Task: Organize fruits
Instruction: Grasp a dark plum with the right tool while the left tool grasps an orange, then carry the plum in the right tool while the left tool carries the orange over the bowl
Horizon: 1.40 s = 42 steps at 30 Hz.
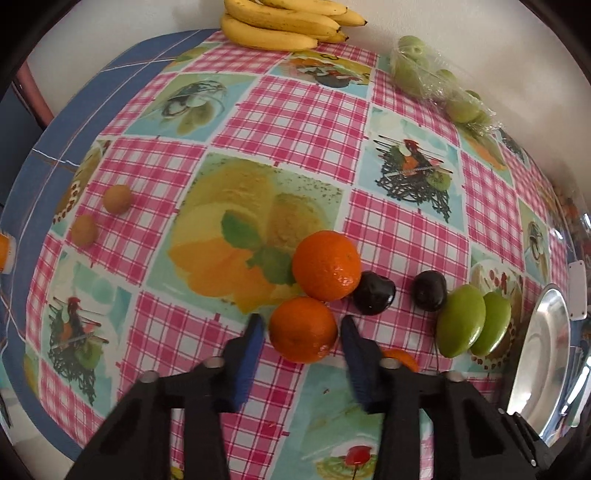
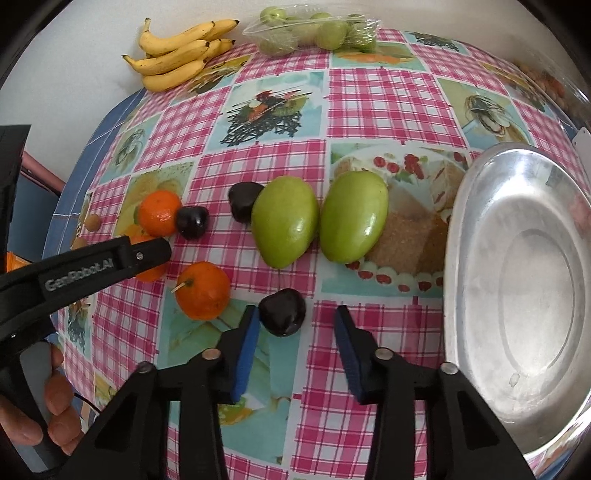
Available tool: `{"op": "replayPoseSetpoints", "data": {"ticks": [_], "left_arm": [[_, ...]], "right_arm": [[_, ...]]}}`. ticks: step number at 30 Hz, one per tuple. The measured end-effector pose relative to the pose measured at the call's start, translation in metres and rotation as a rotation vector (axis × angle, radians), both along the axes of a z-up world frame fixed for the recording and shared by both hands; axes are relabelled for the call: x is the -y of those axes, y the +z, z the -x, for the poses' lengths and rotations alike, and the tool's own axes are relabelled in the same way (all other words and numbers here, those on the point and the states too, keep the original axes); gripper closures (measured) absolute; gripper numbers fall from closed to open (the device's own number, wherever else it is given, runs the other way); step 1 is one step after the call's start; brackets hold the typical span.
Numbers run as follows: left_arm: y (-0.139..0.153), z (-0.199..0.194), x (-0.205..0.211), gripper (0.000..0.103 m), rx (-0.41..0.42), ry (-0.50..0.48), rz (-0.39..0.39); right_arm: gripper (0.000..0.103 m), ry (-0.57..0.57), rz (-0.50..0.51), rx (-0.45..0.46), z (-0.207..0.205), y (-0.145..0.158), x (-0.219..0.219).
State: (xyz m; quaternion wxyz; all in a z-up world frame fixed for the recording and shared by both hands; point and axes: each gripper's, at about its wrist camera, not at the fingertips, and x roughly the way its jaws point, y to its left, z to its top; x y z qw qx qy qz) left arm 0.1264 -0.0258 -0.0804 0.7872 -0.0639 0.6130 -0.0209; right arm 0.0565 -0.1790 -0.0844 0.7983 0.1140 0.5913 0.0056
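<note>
Left gripper (image 1: pixel 303 328) points steeply down at the checked tablecloth (image 1: pixel 295 122), jaws narrowed around a tangerine (image 1: pixel 303 329); the fruit sits between the blue pads (image 1: pixel 251 354), a thin gap showing on both sides, so no firm pinch visible. A second tangerine (image 1: pixel 327 265) touches it just beyond the tips. Two dark plums (image 1: pixel 373 293) lie to the right of that, then two green mangoes (image 1: pixel 461 321) side by side, touching. A steel tray (image 1: pixel 539 365) stands at the far right, its rim near the table edge.

Right gripper (image 2: pixel 295 325) also points down, jaws narrowed over a dark plum (image 2: pixel 282 312). The left pad touches the plum; the right pad stands apart from it, open cloth between. A stemmed tangerine (image 2: pixel 202 291) lies just left of the tips. Tray rim (image 2: pixel 454 229) close on the right; little room that way.

Beyond both tongs, wide bare cloth to the far edge, where bananas (image 2: pixel 177 55) and a bag of green fruit (image 2: pixel 317 33) rest against the wall. Two small brown fruits (image 1: pixel 117 198) lie well left, near the blue border.
</note>
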Motion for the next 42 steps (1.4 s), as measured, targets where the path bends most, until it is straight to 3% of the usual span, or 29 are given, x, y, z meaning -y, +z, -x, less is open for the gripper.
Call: {"op": "replayPoseSetpoints", "data": {"ticks": [4,10,17,24,32,35,42], "left_arm": [[0.0,0.001,-0.001,0.063,-0.002,0.008,0.015],[0.009,0.007,-0.004,0.063,0.011,0.016,0.047],[0.039,0.01,-0.003,0.063,0.088,0.028,0.074],[0.051,0.012,0.006,0.063,0.112,0.022,0.09],[0.057,0.025,0.051,0.063,0.11,-0.059,0.121],[0.058,0.033,0.078,0.063,0.117,-0.117,0.107],[0.06,0.05,0.121,0.063,0.118,-0.22,0.113]], "right_arm": [[0.077,0.02,0.0,0.024,-0.004,0.003,-0.008],[0.078,0.026,-0.009,0.047,-0.001,0.01,-0.007],[0.078,-0.004,-0.019,0.106,0.007,0.033,0.004],[0.078,-0.049,-0.01,0.094,0.014,0.034,0.021],[0.077,-0.151,-0.01,0.098,0.025,0.043,0.061],[0.078,-0.186,-0.064,0.114,0.032,0.046,0.079],[0.077,-0.233,-0.081,0.131,0.048,0.051,0.101]]}}
